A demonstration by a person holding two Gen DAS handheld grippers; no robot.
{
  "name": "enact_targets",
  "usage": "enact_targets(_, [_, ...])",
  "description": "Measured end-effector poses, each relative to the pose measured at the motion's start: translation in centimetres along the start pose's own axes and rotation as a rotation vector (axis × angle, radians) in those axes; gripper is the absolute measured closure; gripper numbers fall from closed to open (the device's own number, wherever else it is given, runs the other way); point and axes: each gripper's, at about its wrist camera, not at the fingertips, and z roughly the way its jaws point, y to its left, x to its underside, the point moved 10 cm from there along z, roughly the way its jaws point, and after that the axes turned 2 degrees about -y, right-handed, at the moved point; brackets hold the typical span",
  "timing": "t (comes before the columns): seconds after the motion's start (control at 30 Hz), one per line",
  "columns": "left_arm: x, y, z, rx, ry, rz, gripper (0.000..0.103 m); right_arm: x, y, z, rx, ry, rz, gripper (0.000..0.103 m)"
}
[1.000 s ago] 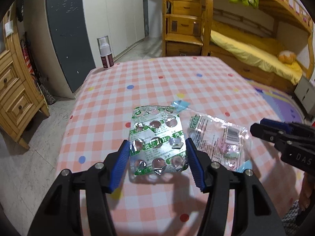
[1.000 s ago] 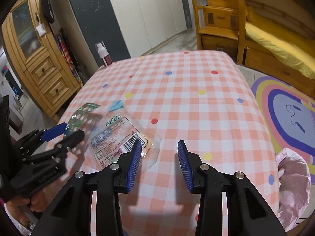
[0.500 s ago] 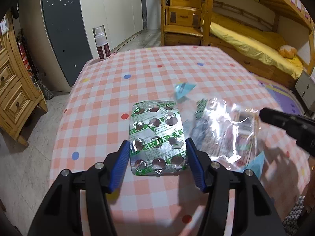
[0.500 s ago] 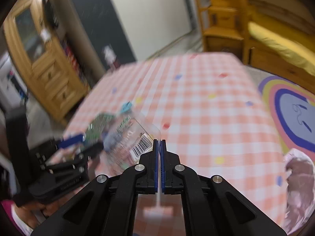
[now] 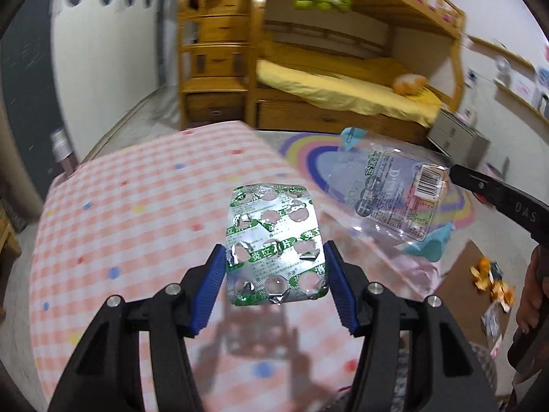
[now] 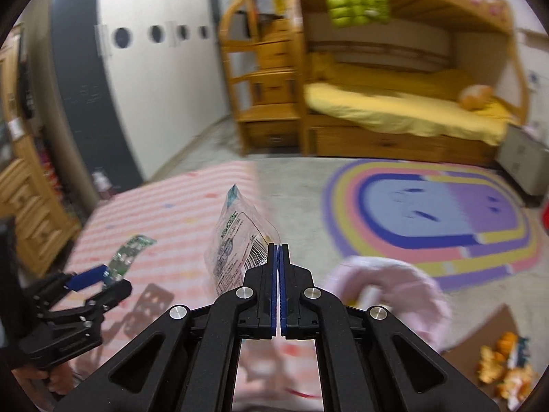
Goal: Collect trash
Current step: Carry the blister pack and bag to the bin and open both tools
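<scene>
Lifted off the checked tablecloth (image 5: 137,213): foil blister pack (image 5: 274,243), crinkly clear wrapper (image 5: 387,192).

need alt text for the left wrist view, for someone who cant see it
The left gripper holds an empty silver-and-green pill pack by its side edges above a pink checked table. At right, the right gripper holds a clear plastic wrapper in the air, with a wooden bunk bed behind.
</scene>
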Motion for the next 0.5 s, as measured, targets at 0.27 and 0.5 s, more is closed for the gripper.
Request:
enact_targets(0.27, [-0.6,-11.7,5.1,0.131,0.057,0.171,0.047,4.1,-11.1,-0.5,0.188,0.054,0.123,0.102])
enact_targets(0.5, [-1.4,-17.2,9.1,0.211,0.110,0.214,0.047,5.9,-16.6,1.5,0.342,0.106,0.138,0.102])
